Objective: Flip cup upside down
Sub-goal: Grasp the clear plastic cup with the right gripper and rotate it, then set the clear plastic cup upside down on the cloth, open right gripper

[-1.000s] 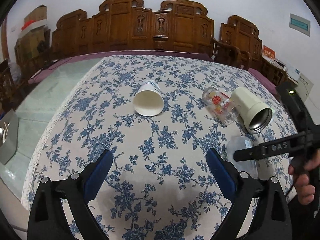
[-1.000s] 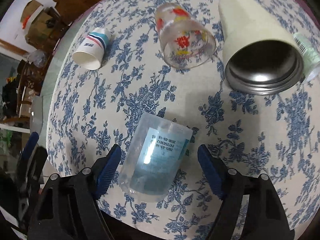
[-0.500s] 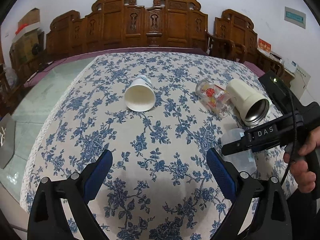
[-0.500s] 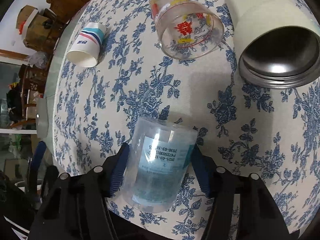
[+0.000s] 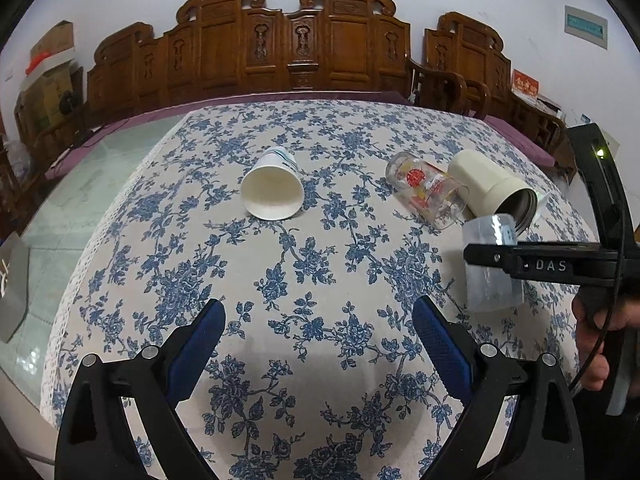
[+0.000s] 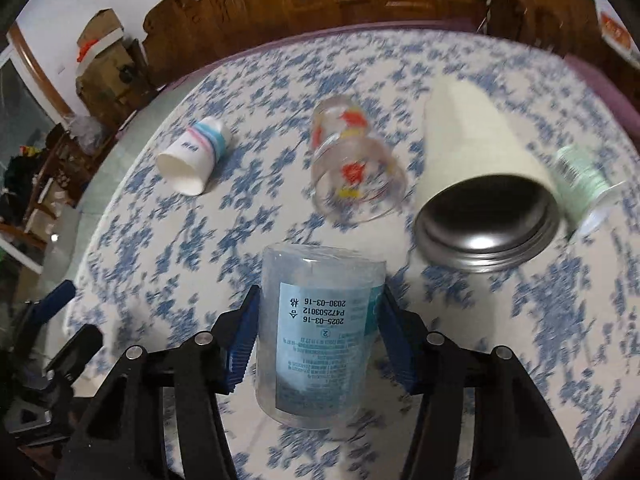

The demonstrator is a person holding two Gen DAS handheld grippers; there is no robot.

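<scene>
clear plastic cup glossy | paper cup matt | tablecloth printed cloth | chairs carved wood

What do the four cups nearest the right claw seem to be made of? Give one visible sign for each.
Held cup: likely clear plastic; see-through wall, printed label.
Printed cup: glass or hard plastic; clear, glossy, red and yellow prints.
Cream cup: matte cream outside, shiny grey metal-looking lining.
Striped cup: probably paper; opaque white, thin rim.
</scene>
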